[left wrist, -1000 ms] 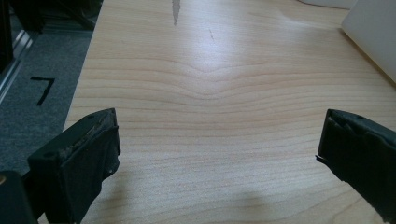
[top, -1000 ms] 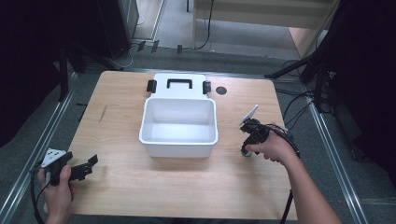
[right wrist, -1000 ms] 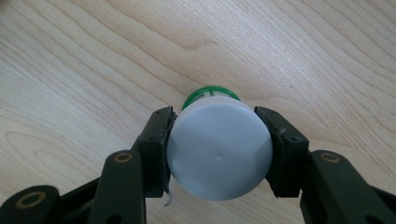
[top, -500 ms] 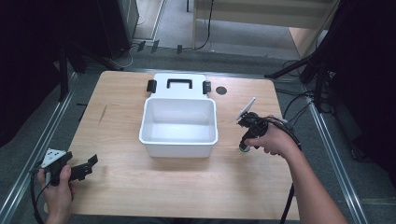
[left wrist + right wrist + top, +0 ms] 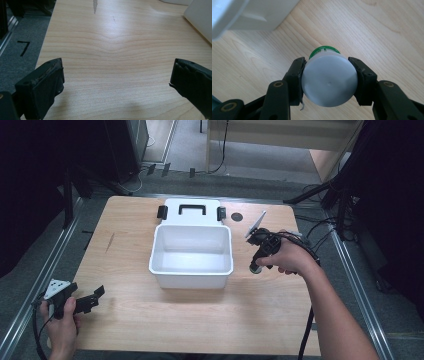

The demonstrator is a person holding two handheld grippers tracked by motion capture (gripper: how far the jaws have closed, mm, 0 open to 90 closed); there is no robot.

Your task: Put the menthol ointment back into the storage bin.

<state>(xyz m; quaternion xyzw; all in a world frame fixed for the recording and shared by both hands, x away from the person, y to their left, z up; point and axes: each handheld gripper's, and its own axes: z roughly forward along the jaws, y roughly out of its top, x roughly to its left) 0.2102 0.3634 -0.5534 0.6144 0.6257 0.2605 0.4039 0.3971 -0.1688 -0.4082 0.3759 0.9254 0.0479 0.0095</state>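
Right gripper (image 5: 328,82) clamps a bottle (image 5: 329,80); bin (image 5: 191,255) lies just to its left.
Jaws press the bottle's grey base from both sides, green cap pointing down at the table (image 5: 200,320), long axis near upright. The white bin looks empty, lid folded back. Left gripper (image 5: 87,302) idles wide open, well apart, at the table's near-left corner.

Wooden table (image 5: 150,320), grey floor (image 5: 30,285) (cables trailing); dark surroundings
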